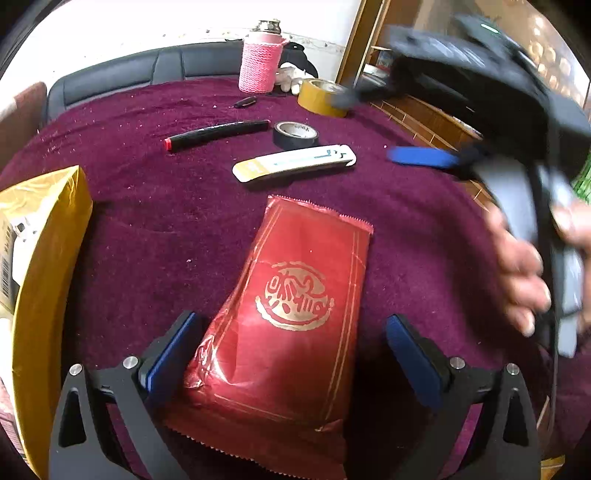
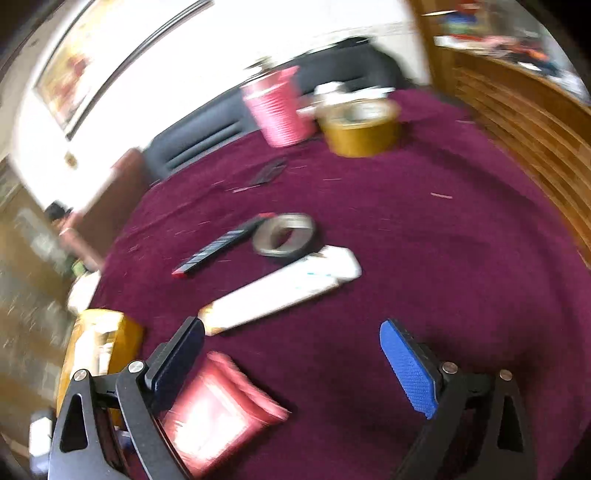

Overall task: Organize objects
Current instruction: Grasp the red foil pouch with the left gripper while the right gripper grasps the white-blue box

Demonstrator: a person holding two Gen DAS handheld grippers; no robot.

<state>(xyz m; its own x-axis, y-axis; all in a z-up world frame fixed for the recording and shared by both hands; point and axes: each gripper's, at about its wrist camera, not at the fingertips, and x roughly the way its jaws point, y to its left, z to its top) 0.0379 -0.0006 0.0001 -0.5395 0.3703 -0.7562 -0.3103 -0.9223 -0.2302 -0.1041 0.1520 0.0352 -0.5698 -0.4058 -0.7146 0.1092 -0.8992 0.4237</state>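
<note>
Broadly, room first: white wall [image 1: 129,33] at the back, a framed picture [image 2: 74,70] on it in the right wrist view, and slatted wooden panelling [image 2: 524,122] along the right side. A dark padded seat back [image 1: 147,70] sits behind the bench.

Surface: bench covered by a maroon cloth [image 1: 155,229], fuzzy, flecked with pale lint and crumbs.

Items, large to small:
- Yellow box [image 1: 55,258] at the left edge, barcode label on its side.
- Red foil packet [image 1: 291,314] with gold emblem, lying flat on the cloth in the near centre, between the fingers of the left claw [image 1: 291,343]. Left claw jaws stand wide apart; neither pad touches the packet.
- Pink knitted-sleeve bottle [image 1: 258,62], upright at the far edge.
- Roll of yellow-brown tape [image 1: 321,98] just right of the bottle.
- White flat packet [image 1: 295,162] beyond the red packet, lying on a slant.
- Black marker with red end [image 1: 218,134] beyond that, near a small roll of black tape [image 1: 295,134], which sits just behind the white packet.
- Small dark item [image 1: 245,101] near the bottle; too small to identify.

Right claw [image 2: 295,354]: jaws apart, nothing between the pads, above bare cloth; right wrist view is motion-blurred. From the left wrist view it appears at upper right, blurred, held by a hand [image 1: 524,273].
</note>
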